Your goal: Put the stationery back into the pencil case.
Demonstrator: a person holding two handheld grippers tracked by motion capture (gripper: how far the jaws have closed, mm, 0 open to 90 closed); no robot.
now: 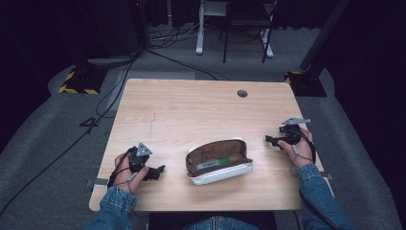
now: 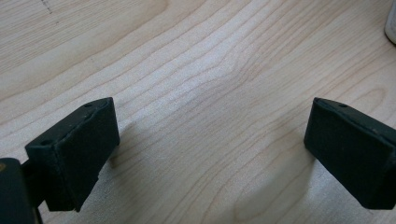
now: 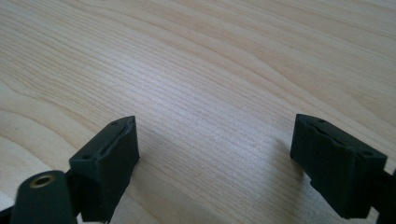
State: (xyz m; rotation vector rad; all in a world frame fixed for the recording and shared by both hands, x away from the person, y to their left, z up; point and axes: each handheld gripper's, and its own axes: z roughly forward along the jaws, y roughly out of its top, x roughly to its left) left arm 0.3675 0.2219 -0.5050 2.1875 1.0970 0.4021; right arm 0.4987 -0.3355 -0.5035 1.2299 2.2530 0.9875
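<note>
While both hands rest on the wooden table (image 1: 191, 105), an open pencil case (image 1: 219, 161) lies between them near the front edge, white shell, brown lining, a green-and-white item inside. Left gripper (image 1: 155, 172) sits at the front left, just left of the case, apart from it; left gripper view has its jaws spread wide over bare wood, nothing between them, white case edge (image 2: 391, 23) at top right. Right gripper (image 1: 272, 140) sits near the right edge, right of the case, not touching; jaws also wide apart and empty over wood grain. Denim sleeves (image 1: 316, 187) at both wrists
</note>
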